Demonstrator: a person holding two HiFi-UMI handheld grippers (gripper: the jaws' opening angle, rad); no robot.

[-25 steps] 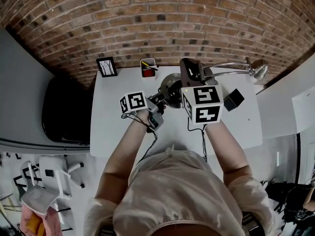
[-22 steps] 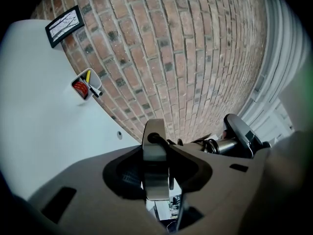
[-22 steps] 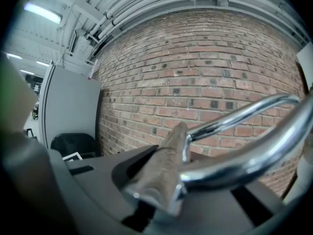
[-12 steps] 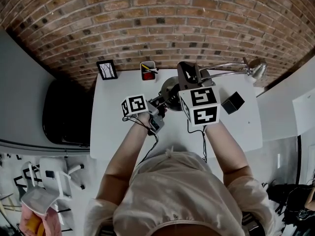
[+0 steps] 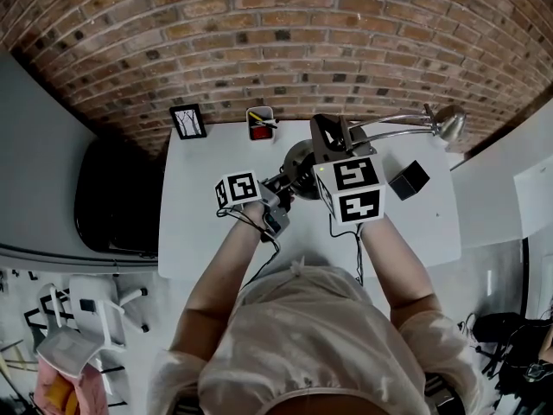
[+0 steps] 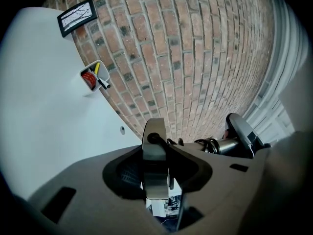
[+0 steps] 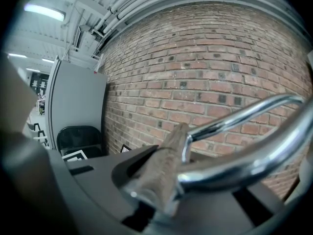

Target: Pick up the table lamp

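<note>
Both grippers drifted slightly toward the person. The right gripper (image 5: 332, 138) is clamped tight on the chrome table lamp (image 5: 406, 115) arm. The left gripper (image 5: 289, 181), jaws half-spread, pinches its round base (image 5: 301, 154).

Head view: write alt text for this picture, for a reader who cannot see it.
Seen from above, a person at a white table grips a chrome table lamp with both grippers: left gripper on its base, right gripper on its arm. A picture frame, pen cup and black cube stand nearby.

Brick wall (image 5: 276, 24), wht table (image 5: 199, 223), blk chair (image 5: 112, 197)
</note>
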